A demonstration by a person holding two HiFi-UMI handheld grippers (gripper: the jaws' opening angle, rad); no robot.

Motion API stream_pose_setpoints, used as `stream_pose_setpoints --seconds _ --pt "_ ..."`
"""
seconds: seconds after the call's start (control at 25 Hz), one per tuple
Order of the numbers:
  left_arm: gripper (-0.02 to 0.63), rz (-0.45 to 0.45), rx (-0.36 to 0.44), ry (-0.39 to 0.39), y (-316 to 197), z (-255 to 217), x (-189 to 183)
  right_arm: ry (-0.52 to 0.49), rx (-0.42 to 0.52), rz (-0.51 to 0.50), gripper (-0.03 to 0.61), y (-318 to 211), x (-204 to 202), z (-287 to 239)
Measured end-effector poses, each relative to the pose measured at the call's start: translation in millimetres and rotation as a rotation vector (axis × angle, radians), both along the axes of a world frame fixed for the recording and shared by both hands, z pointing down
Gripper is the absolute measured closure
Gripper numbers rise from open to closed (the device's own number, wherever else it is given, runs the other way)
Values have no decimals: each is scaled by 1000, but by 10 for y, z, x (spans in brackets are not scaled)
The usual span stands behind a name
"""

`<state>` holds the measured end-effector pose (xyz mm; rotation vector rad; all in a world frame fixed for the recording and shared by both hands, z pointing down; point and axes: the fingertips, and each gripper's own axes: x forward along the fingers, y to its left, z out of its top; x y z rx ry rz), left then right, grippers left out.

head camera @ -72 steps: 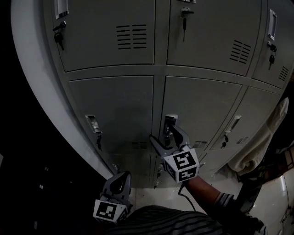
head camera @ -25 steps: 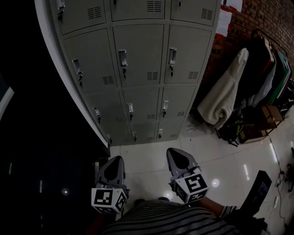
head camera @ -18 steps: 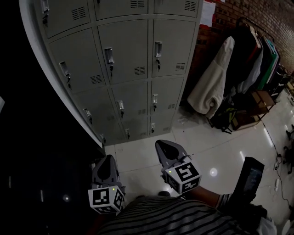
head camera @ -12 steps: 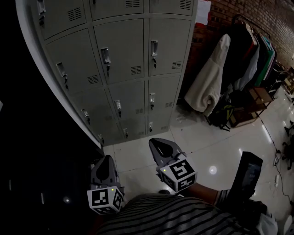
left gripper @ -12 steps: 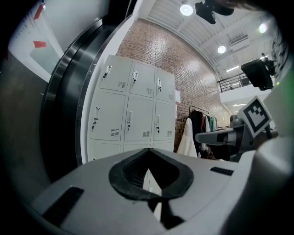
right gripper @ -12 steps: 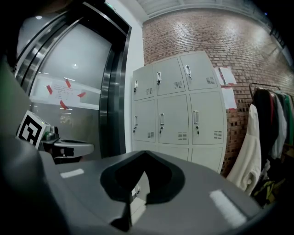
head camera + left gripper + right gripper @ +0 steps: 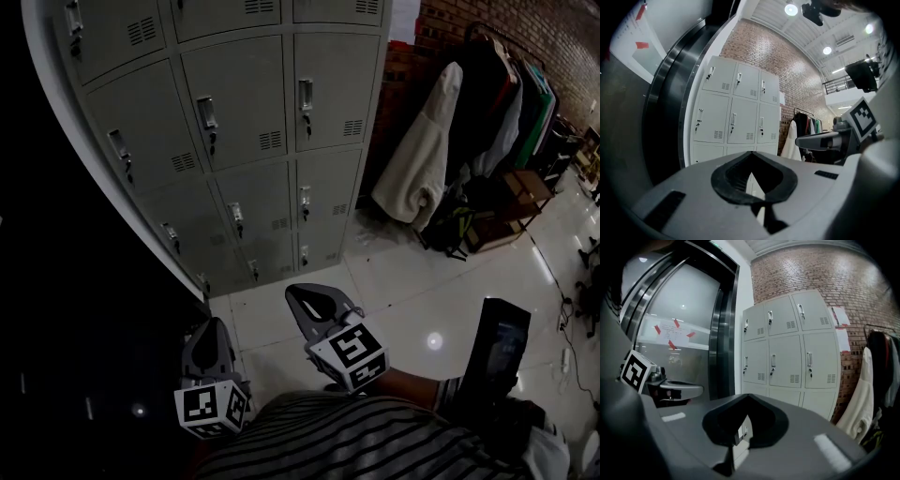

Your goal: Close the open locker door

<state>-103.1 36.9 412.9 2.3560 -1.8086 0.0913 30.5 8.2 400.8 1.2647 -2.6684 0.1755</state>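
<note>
Closest in, a striped shirt (image 7: 375, 441) fills the bottom edge of the head view. Just past it sit the two tools, held low and side by side. The left gripper (image 7: 208, 328) has its grey jaws pressed together with nothing between them. The right gripper (image 7: 309, 300) is clenched the same way and also empty. Both are smooth grey plastic with a black rubbery lining around the teardrop gap behind the tips. Each carries a white cube printed with black square markers.

Below them the floor (image 7: 412, 300) is pale glossy tile, shiny enough to mirror a ceiling light as a bright dot.

Beyond that stretch of floor, well apart from both grippers, stands the bank of lockers (image 7: 141, 187), painted grey sheet metal in three columns. The locker doors (image 7: 234, 108) are flat rectangles. Each has a small upright handle plate with a key hanging under it and a patch of slotted vents (image 7: 270, 141) low on the right. Every door in view lies closed and flush with its frame.

To the right of the bank, a pale coat (image 7: 417, 169) hangs beside darker garments. Behind everything runs a red brick wall (image 7: 525, 28). On the other side, the right gripper view shows a glass panel (image 7: 675, 333) in a dark metal frame, dotted with red tape.
</note>
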Motion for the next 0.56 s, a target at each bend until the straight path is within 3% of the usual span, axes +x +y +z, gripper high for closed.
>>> stream_pose_setpoints --seconds 0.56 --pt "609 20 -15 2 -56 65 149 10 -7 -9 578 -38 74 44"
